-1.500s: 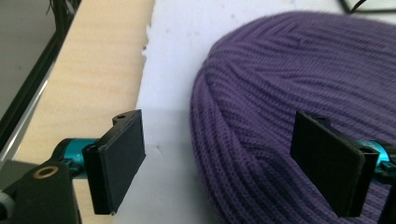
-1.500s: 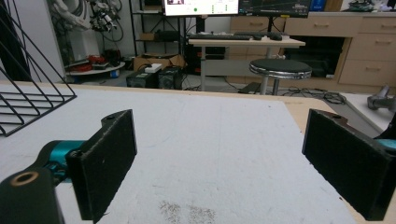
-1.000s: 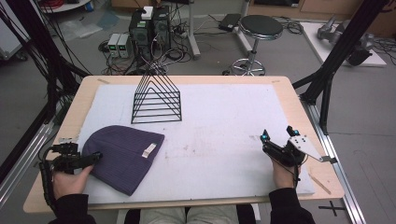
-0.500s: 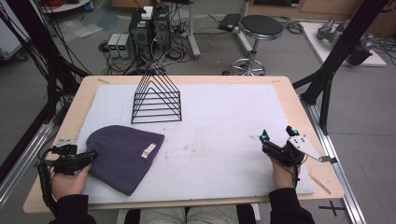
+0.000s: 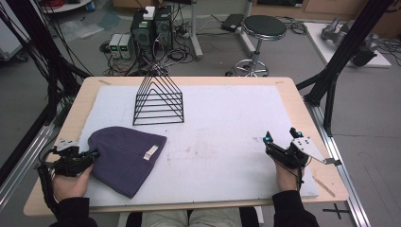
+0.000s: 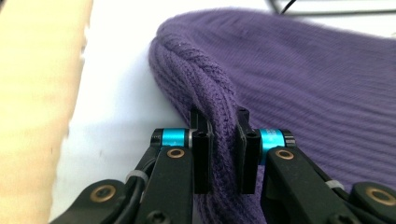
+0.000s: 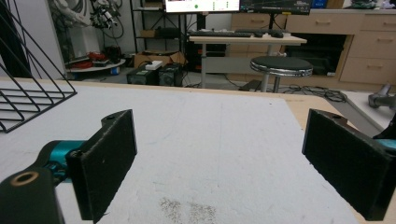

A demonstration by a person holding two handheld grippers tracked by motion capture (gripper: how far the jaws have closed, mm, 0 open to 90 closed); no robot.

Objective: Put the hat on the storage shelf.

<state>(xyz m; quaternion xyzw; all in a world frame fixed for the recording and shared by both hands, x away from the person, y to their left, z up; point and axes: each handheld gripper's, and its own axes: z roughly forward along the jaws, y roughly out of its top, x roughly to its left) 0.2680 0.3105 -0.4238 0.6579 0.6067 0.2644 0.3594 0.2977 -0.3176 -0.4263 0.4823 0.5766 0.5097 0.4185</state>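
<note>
A purple knitted beanie with a small white label lies flat at the front left of the white mat. My left gripper reaches it from the left edge, held in a hand. In the left gripper view the beanie has a ridge of its knitted rim pinched between the two pads, so my left gripper is shut on it. At the front right, my right gripper rests low over the mat. Its jaws stand wide apart, with only bare mat between them.
A black wire rack shaped like a row of triangles stands at the back left of the mat, also seen as the rack in the right gripper view. Beyond the wooden table's far edge are a stool and computers on the floor.
My left gripper's jaws have closed together on the beanie's left rim. The right hand and its gripper have kept still.
</note>
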